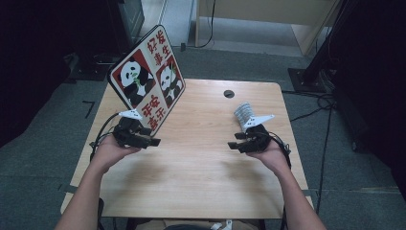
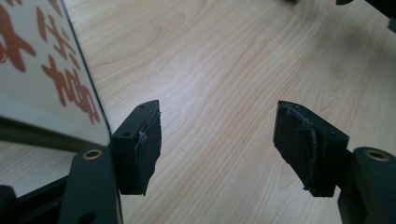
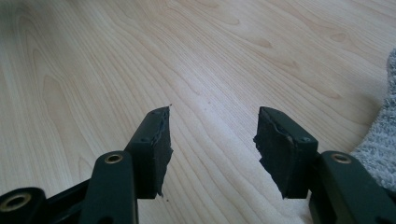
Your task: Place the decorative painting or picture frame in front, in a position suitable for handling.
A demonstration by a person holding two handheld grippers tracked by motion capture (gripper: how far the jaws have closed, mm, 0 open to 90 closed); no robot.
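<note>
Flanking bare table (image 1: 201, 158) — panda board (image 1: 146, 79), grey cloth (image 1: 243, 113) — both grippers' fingers apart, empty.

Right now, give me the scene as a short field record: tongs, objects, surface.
left tongs: open, nothing between the jaws, beside the panda board
right tongs: open, nothing between the jaws, next to the grey cloth
panda board: white panel with panda pictures and red characters, standing tilted at the table's far left, lower end by the left tongs
grey cloth: small, light grey, just beyond the right tongs
table: light wood, round cable hole near the far edge
</note>
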